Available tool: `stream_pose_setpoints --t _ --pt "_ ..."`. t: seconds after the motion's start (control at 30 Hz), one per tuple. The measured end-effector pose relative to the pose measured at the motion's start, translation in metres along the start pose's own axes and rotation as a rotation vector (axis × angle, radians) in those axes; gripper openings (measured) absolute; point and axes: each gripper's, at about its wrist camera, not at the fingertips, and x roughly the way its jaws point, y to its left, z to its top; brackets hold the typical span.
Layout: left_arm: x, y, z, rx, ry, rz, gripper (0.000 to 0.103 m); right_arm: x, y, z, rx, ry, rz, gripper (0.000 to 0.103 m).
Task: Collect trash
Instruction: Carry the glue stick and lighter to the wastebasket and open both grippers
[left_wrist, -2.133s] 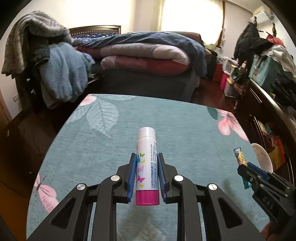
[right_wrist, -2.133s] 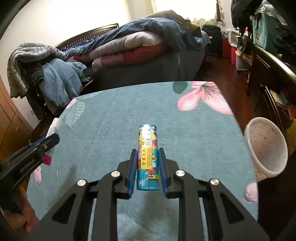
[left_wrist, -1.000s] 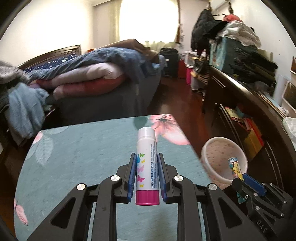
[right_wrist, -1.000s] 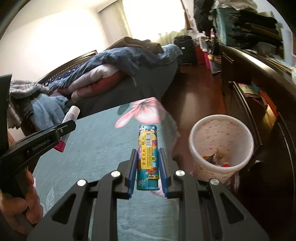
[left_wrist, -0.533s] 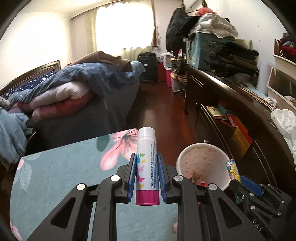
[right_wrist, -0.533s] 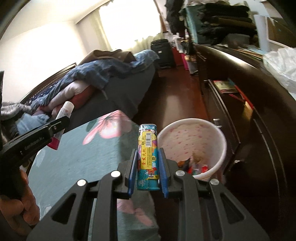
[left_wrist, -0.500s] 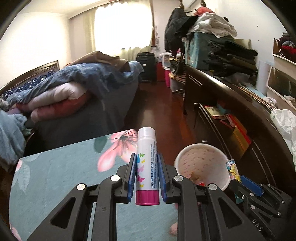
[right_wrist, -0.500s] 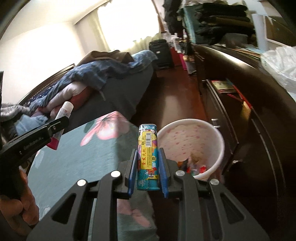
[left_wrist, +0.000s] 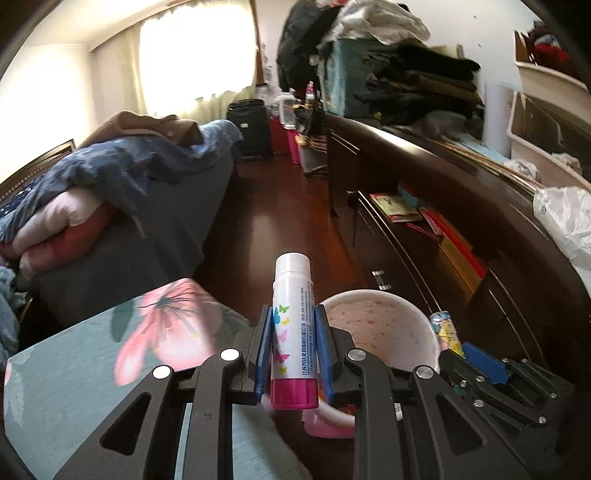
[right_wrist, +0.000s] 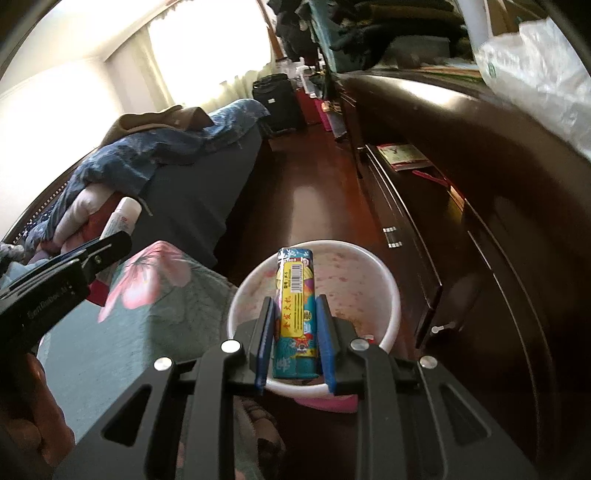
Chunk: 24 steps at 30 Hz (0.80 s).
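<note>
My left gripper (left_wrist: 293, 345) is shut on a white glue stick (left_wrist: 293, 325) with a pink base and butterfly print, held over the table's right corner beside the bin. My right gripper (right_wrist: 294, 332) is shut on a colourful teal tube (right_wrist: 296, 306) with a yellow barcode label, hanging over the mouth of the white speckled waste bin (right_wrist: 384, 291). The bin (left_wrist: 391, 321) stands on the floor just past the table edge and holds some scraps. Each gripper appears in the other's view: the right one (left_wrist: 476, 365) at lower right, the left one (right_wrist: 88, 258) at left.
A teal floral tablecloth (left_wrist: 92, 369) covers the table at lower left. A dark wooden dresser (left_wrist: 461, 229) with books and piled clothes runs along the right. A bed (left_wrist: 122, 192) heaped with quilts stands at left, across a dark wood floor (left_wrist: 291, 221). A hand (right_wrist: 26, 424) grips the left tool.
Both grippers have swung right, off the table's middle toward the bin. The bin has grown larger and now lies under the right gripper's tube. Both grips are unchanged.
</note>
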Motion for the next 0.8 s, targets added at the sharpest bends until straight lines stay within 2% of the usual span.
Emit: stream_pose_setpoints --t 0.2,0.5,0.6,0.63,0.67,0.7,0.73,0.77,0.8 --pt "0.027 -0.020 0.002 0.022 0.025 -0.019 0.022 0.023 -0.021 0.002 0.023 0.018 -0.041 0.024" --pt "0.079 -0.025 0.002 -0.022 0.116 -0.075 0.023 0.067 -0.037 0.002 0.030 0.058 -0.089 0.024" --pt "0.092 -0.024 0.000 -0.032 0.135 -0.096 0.023 0.084 -0.037 0.002 0.017 0.065 -0.098 0.026" --pt "0.094 -0.023 0.000 -0.033 0.137 -0.097 0.023 0.089 -0.038 0.002 0.013 0.070 -0.103 0.032" --pt "0.094 -0.022 0.000 -0.037 0.129 -0.094 0.028 0.093 -0.038 0.001 0.017 0.071 -0.107 0.034" --pt "0.094 -0.021 0.000 -0.040 0.122 -0.098 0.041 0.095 -0.039 0.000 0.020 0.071 -0.112 0.035" --pt "0.092 -0.019 0.000 -0.046 0.107 -0.099 0.048 0.096 -0.040 -0.002 0.022 0.073 -0.116 0.036" --pt "0.089 -0.017 0.001 -0.051 0.089 -0.090 0.064 0.097 -0.041 -0.003 0.026 0.076 -0.116 0.037" --pt "0.084 -0.014 0.002 -0.057 0.064 -0.079 0.073 0.097 -0.043 -0.004 0.030 0.077 -0.116 0.037"
